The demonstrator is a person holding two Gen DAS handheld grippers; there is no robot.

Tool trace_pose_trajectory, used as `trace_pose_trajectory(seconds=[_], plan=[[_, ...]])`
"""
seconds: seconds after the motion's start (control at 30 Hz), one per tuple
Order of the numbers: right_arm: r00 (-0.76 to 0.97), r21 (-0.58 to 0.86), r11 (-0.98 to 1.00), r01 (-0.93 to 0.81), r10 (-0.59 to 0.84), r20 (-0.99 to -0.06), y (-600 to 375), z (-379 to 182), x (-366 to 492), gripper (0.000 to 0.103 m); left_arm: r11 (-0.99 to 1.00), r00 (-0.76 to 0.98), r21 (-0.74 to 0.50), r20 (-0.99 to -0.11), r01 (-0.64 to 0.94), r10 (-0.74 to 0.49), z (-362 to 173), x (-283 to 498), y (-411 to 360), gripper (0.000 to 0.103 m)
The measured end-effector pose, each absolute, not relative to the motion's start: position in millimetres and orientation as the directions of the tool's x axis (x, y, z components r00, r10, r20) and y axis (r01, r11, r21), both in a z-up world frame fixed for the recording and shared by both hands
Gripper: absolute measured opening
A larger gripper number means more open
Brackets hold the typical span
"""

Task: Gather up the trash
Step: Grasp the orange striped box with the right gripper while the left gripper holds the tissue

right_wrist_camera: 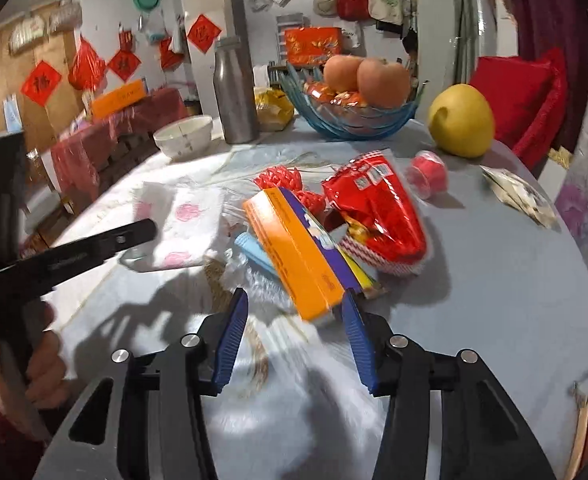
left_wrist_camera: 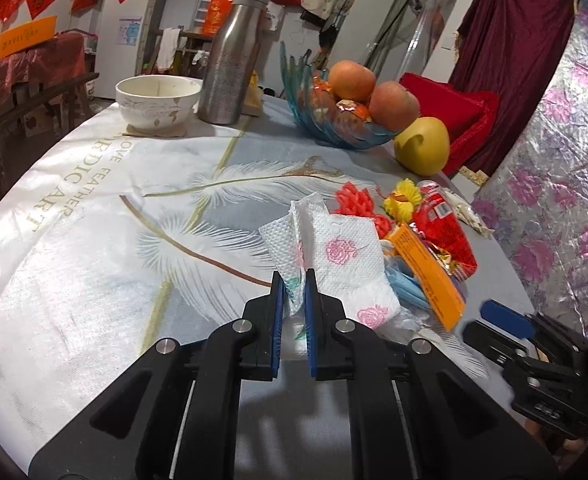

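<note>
A pile of trash lies on the feather-print tablecloth (left_wrist_camera: pixel 94 216). My left gripper (left_wrist_camera: pixel 293 280) is shut on a fold of a white paper towel with pink roses (left_wrist_camera: pixel 342 256); the towel also shows in the right wrist view (right_wrist_camera: pixel 186 224). Beside it lie an orange and purple carton (right_wrist_camera: pixel 294 252), a red snack wrapper (right_wrist_camera: pixel 378 208), red foam netting (right_wrist_camera: pixel 282 180) and a blue mask (right_wrist_camera: pixel 254 250). My right gripper (right_wrist_camera: pixel 296 300) is open, its pads on either side of the carton's near end without touching it.
A blue glass fruit bowl (left_wrist_camera: pixel 334 120) with apples, a yellow pomelo (left_wrist_camera: pixel 422 144), a steel bottle (left_wrist_camera: pixel 234 56) and a white bowl (left_wrist_camera: pixel 158 100) stand at the back. A red jelly cup (right_wrist_camera: pixel 428 172) and a crumpled wrapper (right_wrist_camera: pixel 522 196) lie right. The table edge curves at right.
</note>
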State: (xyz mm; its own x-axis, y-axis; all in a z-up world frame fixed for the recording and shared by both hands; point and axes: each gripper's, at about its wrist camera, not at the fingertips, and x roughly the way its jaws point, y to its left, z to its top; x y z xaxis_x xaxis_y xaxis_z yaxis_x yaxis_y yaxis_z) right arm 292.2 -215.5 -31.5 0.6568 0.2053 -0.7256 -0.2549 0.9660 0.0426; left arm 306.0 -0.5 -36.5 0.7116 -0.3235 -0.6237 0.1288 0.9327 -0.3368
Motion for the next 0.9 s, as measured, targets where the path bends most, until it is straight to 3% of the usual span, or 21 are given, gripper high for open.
trace_pose_trajectory(seconds=[0.1, 0.17, 0.3, 0.33, 0.37, 0.4, 0.43, 0.47, 0.57, 0.63, 0.67, 0.73, 0.9], plan=[[0.649, -0.028, 0.969, -0.246, 0.143, -0.747, -204, -42, 316, 0.048, 0.929, 0.702, -0.349, -0.631, 0.126, -0.332, -39, 308, 1, 0.011], [0.667, -0.08, 0.972, -0.223, 0.092, -0.74, -203, -46, 326, 0.06, 0.931, 0.699, -0.34, -0.635, 0.13, -0.329, -39, 309, -1, 0.011], [0.627, -0.024, 0.974, -0.225, 0.126, -0.769, -211, -57, 337, 0.065, 0.937, 0.702, -0.319, -0.635, 0.142, -0.323, -38, 307, -6, 0.011], [0.636, -0.028, 0.974, -0.226, 0.125, -0.762, -211, -56, 334, 0.056, 0.937, 0.701, -0.317, -0.635, 0.145, -0.323, -38, 307, -6, 0.011], [0.65, -0.041, 0.973, -0.226, 0.12, -0.75, -211, -53, 328, 0.038, 0.938, 0.702, -0.314, -0.635, 0.147, -0.322, -38, 307, -6, 0.011], [0.657, -0.041, 0.97, -0.238, 0.13, -0.743, -210, -49, 322, 0.032, 0.939, 0.702, -0.312, -0.635, 0.148, -0.321, -38, 306, -6, 0.011], [0.656, -0.026, 0.969, -0.247, 0.147, -0.74, -211, -45, 317, 0.007, 0.939, 0.703, -0.312, -0.634, 0.147, -0.321, -38, 306, -6, 0.011], [0.653, -0.006, 0.968, -0.251, 0.165, -0.739, -213, -41, 311, 0.0, 0.938, 0.704, -0.314, -0.633, 0.145, -0.32, -38, 306, -6, 0.011], [0.654, 0.039, 0.968, -0.249, 0.197, -0.731, -220, -34, 296, 0.0, 0.935, 0.705, -0.326, -0.631, 0.136, -0.323, -38, 307, -3, 0.011], [0.669, 0.018, 0.97, -0.244, 0.182, -0.721, -222, -31, 291, 0.007, 0.936, 0.703, -0.326, -0.635, 0.132, -0.32, -39, 307, -3, 0.011], [0.662, 0.027, 0.968, -0.249, 0.191, -0.725, -224, -31, 293, 0.032, 0.937, 0.702, -0.324, -0.638, 0.129, -0.317, -39, 308, -3, 0.011], [0.655, 0.039, 0.965, -0.261, 0.206, -0.727, -224, -32, 299, 0.061, 0.939, 0.703, -0.321, -0.639, 0.126, -0.313, -39, 308, -3, 0.011], [0.637, -0.067, 0.956, -0.285, 0.137, -0.758, -201, -47, 324, 0.06, 0.938, 0.697, -0.323, -0.644, 0.128, -0.317, -40, 310, -4, 0.011]])
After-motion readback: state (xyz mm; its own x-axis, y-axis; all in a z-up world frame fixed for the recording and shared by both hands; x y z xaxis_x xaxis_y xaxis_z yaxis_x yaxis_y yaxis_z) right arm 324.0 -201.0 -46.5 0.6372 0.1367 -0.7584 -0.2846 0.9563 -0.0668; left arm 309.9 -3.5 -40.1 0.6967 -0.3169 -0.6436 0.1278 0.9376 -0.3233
